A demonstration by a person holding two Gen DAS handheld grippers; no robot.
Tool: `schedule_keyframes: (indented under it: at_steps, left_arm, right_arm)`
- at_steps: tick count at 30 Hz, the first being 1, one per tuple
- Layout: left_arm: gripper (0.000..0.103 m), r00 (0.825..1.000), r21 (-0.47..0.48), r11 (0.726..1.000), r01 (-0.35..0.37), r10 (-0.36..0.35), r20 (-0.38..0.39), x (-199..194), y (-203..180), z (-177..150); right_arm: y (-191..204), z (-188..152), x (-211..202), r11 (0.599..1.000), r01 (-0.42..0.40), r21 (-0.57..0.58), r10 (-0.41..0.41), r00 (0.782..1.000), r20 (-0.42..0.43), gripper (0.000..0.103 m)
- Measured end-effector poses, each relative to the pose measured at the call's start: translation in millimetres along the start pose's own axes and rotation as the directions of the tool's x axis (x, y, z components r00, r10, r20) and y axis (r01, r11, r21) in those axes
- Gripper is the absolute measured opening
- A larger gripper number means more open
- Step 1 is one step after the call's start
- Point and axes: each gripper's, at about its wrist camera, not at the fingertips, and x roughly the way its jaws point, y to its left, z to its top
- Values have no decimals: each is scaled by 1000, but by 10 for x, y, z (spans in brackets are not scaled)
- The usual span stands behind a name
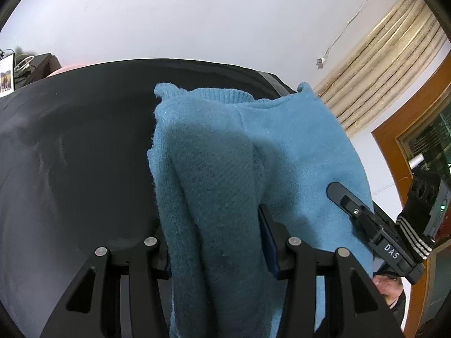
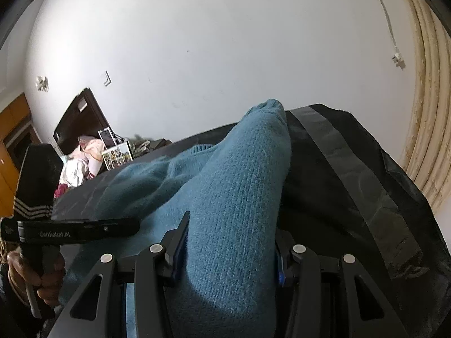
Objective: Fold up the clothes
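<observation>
A blue knit sweater (image 1: 276, 152) lies on a black cloth-covered table (image 1: 79, 152). My left gripper (image 1: 217, 242) is shut on a thick fold of the sweater, which drapes over its fingers and hides the tips. My right gripper (image 2: 228, 253) is shut on another bunched part of the same sweater (image 2: 239, 186), a sleeve-like roll running away from the camera. The right gripper also shows in the left wrist view (image 1: 363, 214) at the sweater's right side. The left gripper shows in the right wrist view (image 2: 84, 229) at the left, hand-held.
The table's far edge has a grey tape strip (image 2: 352, 169). A white wall stands behind. Rolled beige mats (image 1: 380, 64) lean at the right by a wooden door frame (image 1: 408, 118). A dark headboard, photos and pink clothes (image 2: 84, 155) lie at the far left.
</observation>
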Motion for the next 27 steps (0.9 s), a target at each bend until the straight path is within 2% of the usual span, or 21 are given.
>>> schedule_keyframes:
  at_steps: [6,11,15,18,22,25,27]
  left_arm:
    - [52,1000,17,1000,-20,20,8,321,-163,187]
    - [53,998,31,998,-61,60,23,272,-284,209]
    - [53,991,54,994,-98,92,102,20,-351,142]
    - [53,982,81,991,-107,93,165,-206,-412,73]
    - [53,979,202,974,-107,67,193,-442,-644,-140]
    - [53,985,296,950,-102,55,163,-474,-805,-381]
    - [53,990,318,944,-87,47,130,-429,-835,-506]
  right_arm:
    - [22,-38,-40,1000,28,2,-28,1000,-2,52]
    - [24,-61,-182,999,24,33,-24,1000,11,53]
    - [125,-73,-483,996,84,7,-84,990,114,54]
    - [231,-96,-757,997,70,-25,-65,983,170,54]
    - [447,-364,-933,988,93,-124,-78,990,120,54]
    - [571,-658,-1038,971,132,-200,-120,990,70,54]
    - [580,-820,-1116,964,149,-222,-143,989,43,54]
